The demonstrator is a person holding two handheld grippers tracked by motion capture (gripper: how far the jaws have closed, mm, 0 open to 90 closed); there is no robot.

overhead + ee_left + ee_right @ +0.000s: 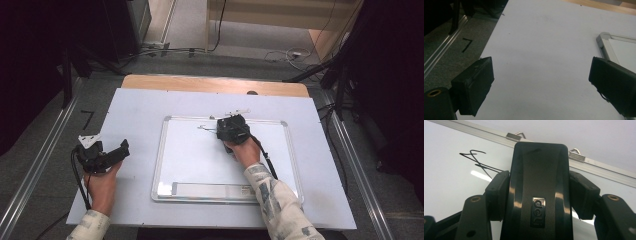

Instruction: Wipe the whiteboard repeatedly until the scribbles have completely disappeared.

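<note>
White table (135, 105) is holding a whiteboard (172, 150); right gripper (539, 192) is clamping a black eraser (539, 175) by the scribble (477, 160), left gripper (541, 82) is hanging wide apart.

Dim, soft overhead light; glare on whiteboard (454, 195); dark corners.

White whiteboard (200, 160) with silver frame and black scribble (477, 161); glossy black eraser (539, 190) with a silver logo plate; black left hand-held gripper (541, 85) and right hand-held gripper (539, 192); pale grey-white surface (140, 110) edged in light wood; sleeve (280, 210) white with grey mottling.
</note>
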